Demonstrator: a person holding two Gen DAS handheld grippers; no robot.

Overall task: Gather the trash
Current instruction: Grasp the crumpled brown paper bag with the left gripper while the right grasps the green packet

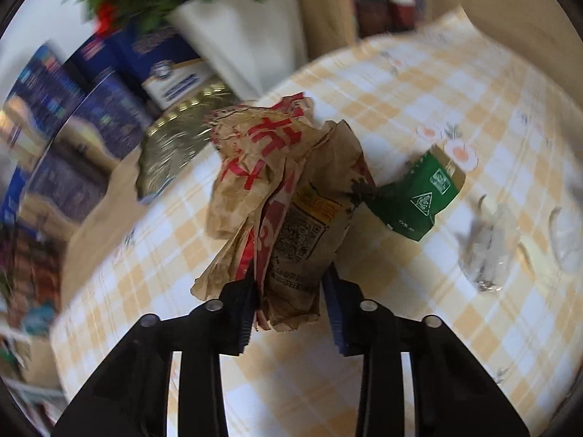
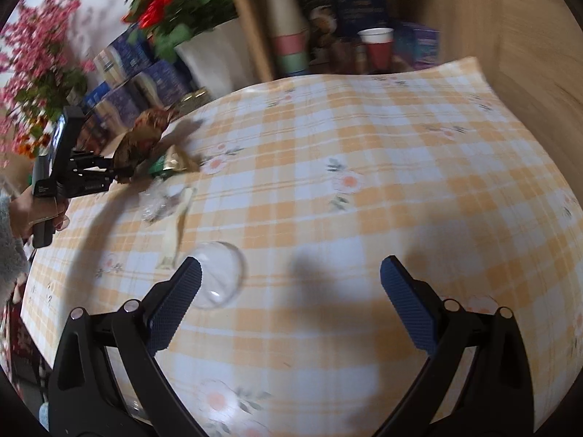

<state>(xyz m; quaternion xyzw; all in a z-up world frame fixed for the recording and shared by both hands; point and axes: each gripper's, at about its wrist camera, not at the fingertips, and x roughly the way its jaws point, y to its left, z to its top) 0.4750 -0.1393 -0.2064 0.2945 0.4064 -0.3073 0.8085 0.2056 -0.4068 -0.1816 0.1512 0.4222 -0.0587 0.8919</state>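
A crumpled brown paper bag with red print (image 1: 277, 182) stands between the fingers of my left gripper (image 1: 290, 284), which is shut on its lower end. The right wrist view shows that gripper (image 2: 127, 174) at the table's left side with the bag (image 2: 145, 134) at its tip. Beside the bag lies a green wrapper (image 1: 419, 196), and past it crumpled clear plastic (image 1: 488, 251). My right gripper (image 2: 291, 273) hangs open over the checked tablecloth (image 2: 364, 145), nothing between its fingers. A clear dome lid (image 2: 222, 276) lies just by its left finger. A paper strip (image 2: 178, 225) lies behind the lid.
A gold tin (image 1: 175, 145) and blue boxes (image 1: 91, 109) crowd the table's left edge. A white flower pot (image 2: 215, 58) stands at the back. Stacked cups (image 2: 288, 29) and a red cup (image 2: 377, 47) sit in the wooden shelf behind. A person's hand (image 2: 29, 211) holds the left gripper.
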